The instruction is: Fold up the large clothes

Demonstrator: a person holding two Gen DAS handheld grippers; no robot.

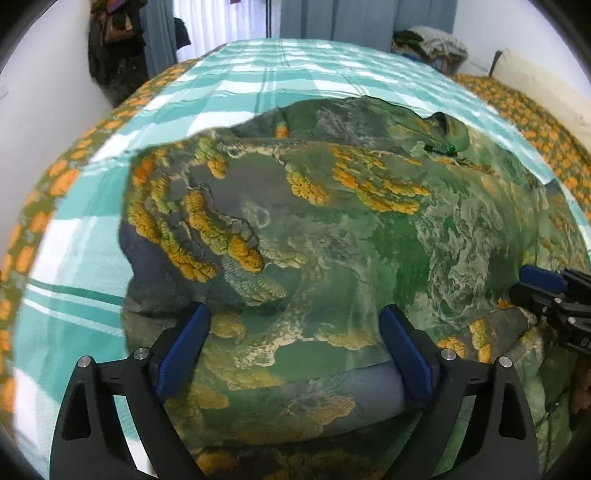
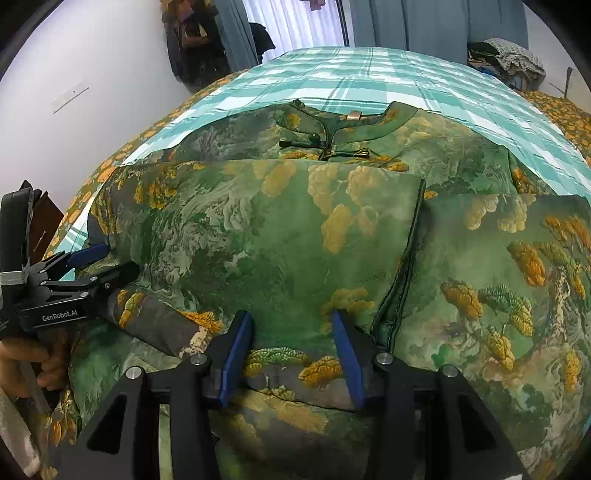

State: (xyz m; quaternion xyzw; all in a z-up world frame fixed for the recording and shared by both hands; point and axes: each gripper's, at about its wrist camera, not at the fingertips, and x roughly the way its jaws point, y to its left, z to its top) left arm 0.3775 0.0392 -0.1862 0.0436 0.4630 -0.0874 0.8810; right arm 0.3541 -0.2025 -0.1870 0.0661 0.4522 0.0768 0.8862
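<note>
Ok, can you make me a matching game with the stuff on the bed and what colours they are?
Things:
1. dress
2. bedsheet
3. claw pads
4. curtains

Colours:
A. blue
B. green with orange-yellow trees
C. grey-blue
D. teal and white checks

Pairs: 1-B, 2-D, 3-A, 4-C

The left gripper (image 1: 295, 332) hangs wide open over the green printed garment (image 1: 332, 229) on the checked bedspread (image 1: 240, 81). At three o'clock, the right gripper (image 1: 532, 291) seemingly touches the cloth.
</note>
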